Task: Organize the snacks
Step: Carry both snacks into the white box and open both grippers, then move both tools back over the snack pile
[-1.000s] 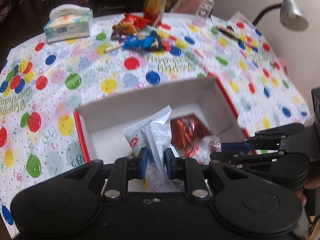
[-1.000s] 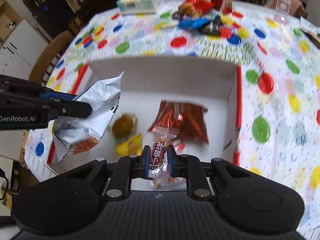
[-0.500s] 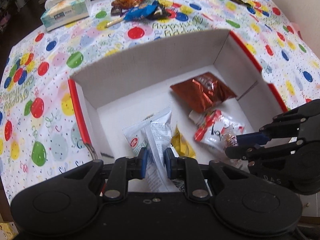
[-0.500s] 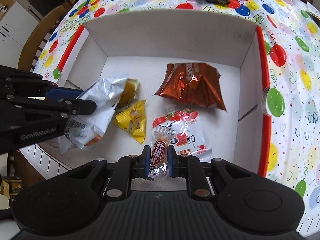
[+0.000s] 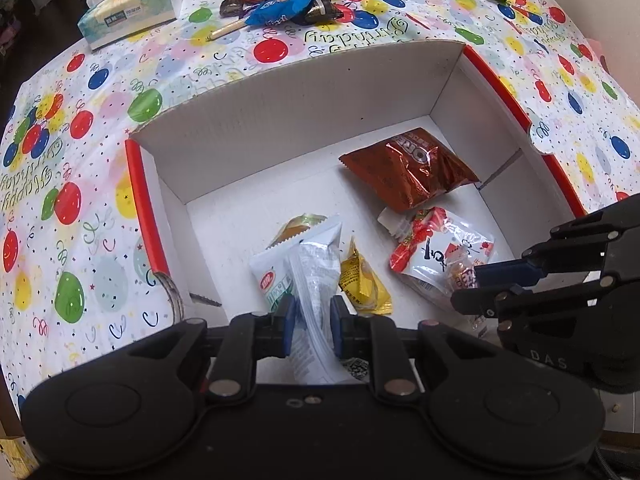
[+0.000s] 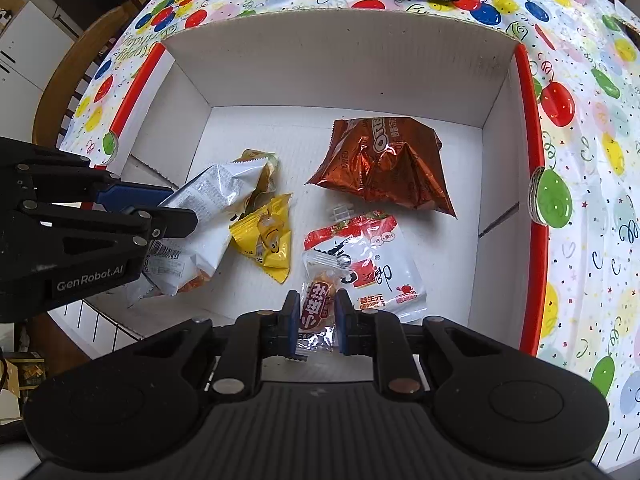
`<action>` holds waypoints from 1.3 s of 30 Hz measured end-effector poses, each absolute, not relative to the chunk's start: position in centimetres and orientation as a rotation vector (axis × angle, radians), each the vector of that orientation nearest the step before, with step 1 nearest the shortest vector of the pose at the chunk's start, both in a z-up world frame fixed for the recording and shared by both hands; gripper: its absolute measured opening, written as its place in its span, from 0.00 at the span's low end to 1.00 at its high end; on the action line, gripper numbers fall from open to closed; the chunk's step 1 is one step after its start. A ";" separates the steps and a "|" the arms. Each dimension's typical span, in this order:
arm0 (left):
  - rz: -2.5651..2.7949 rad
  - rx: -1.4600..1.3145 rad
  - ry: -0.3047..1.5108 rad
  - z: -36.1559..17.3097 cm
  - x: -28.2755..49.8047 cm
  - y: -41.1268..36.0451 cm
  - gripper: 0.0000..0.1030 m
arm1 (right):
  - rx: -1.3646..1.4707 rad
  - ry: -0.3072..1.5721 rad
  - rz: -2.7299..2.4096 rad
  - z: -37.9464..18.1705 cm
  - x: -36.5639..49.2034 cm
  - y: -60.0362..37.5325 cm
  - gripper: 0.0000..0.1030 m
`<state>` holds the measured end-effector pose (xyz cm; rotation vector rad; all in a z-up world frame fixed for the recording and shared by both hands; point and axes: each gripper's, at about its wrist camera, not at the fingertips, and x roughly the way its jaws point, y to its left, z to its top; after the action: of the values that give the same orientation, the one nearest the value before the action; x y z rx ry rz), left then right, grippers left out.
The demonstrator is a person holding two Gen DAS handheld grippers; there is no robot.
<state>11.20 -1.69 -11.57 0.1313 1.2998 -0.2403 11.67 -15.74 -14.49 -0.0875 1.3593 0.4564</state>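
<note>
In the left wrist view, the left gripper pinches a white snack bag between its two blue fingers, and the bag hangs over the near left part of the white box. The box has red edges and sits on a tablecloth covered in bright balloons. Down on the box floor lie a shiny brown cookie bag, a red and white pouch and a small yellow packet, which is just beside the white bag. The right gripper reaches in from the right side, low over the red and white pouch. Far away on the table sit a tissue box and a little pile of snacks that are not in the box. In the right wrist view, the right gripper squeezes a small red candy in a clear wrapper, right above the red and white pouch. The left gripper comes in from the left, clamped on the white snack bag, which tilts down over the yellow packet. The brown cookie bag lies farther back in the box, apart from the others.
</note>
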 end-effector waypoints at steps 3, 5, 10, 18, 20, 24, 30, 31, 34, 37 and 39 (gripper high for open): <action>-0.239 0.111 1.307 -11.5 11.4 -1.5 0.16 | -0.086 1.361 0.458 -14.4 11.7 -15.8 0.18; -0.241 0.097 1.309 -11.4 11.4 -1.4 0.16 | -0.088 1.360 0.451 -14.2 11.6 -15.8 0.18; -0.254 0.068 1.310 -11.1 11.4 -1.2 0.20 | -0.083 1.341 0.449 -13.5 11.4 -16.1 0.26; -0.271 0.036 1.285 -9.9 11.1 -0.9 0.33 | -0.059 1.293 0.450 -11.3 11.2 -16.7 0.53; -0.275 0.028 1.273 -9.5 11.0 -0.7 0.46 | -0.056 1.280 0.445 -10.6 11.2 -17.0 0.53; -0.280 0.026 1.235 -8.5 10.7 -0.6 0.60 | -0.045 1.262 0.439 -9.7 11.0 -17.3 0.60; -0.279 0.022 1.169 -6.5 10.5 -0.1 0.82 | -0.043 1.222 0.442 -7.6 10.5 -17.4 0.71; -0.280 0.026 1.159 -6.2 10.6 0.0 0.82 | -0.038 1.213 0.441 -7.2 10.5 -17.5 0.74; -0.279 0.021 1.134 -5.2 10.8 0.2 0.84 | -0.025 1.186 0.435 -5.8 10.8 -17.9 0.80; -0.268 0.021 1.106 -4.2 11.3 0.4 0.90 | -0.022 1.153 0.429 -4.4 11.5 -18.3 0.80; -0.257 0.021 1.083 -3.5 11.8 0.5 0.95 | -0.018 1.132 0.429 -3.4 12.3 -18.6 0.80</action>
<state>11.79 0.46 -3.48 0.0210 1.0834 -0.2569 12.32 -18.56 -3.41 -0.0182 1.1322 0.4287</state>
